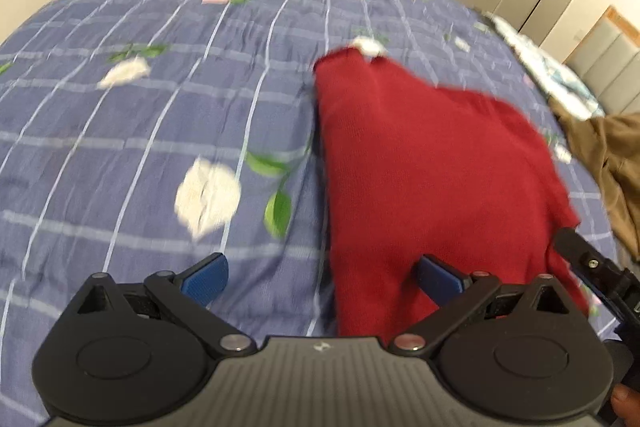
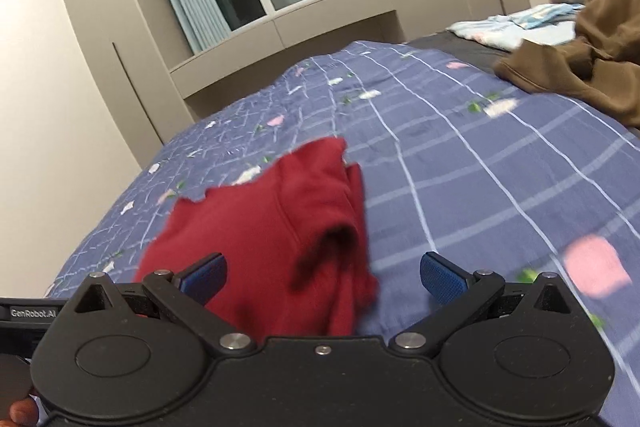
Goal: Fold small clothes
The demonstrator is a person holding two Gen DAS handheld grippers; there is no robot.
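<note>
Both frames motion-blurred; red garment [image 1: 432,179] folds indistinct; brown clothing [image 2: 580,67] cropped.

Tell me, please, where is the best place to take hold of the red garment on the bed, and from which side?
Probably the near right corner of the red garment, where the layers bunch into a raised fold. Come down from above with the right gripper, its jaws open astride that fold. Elsewhere the cloth lies flat on the bedspread, harder to pinch. The left gripper is open too.
</note>
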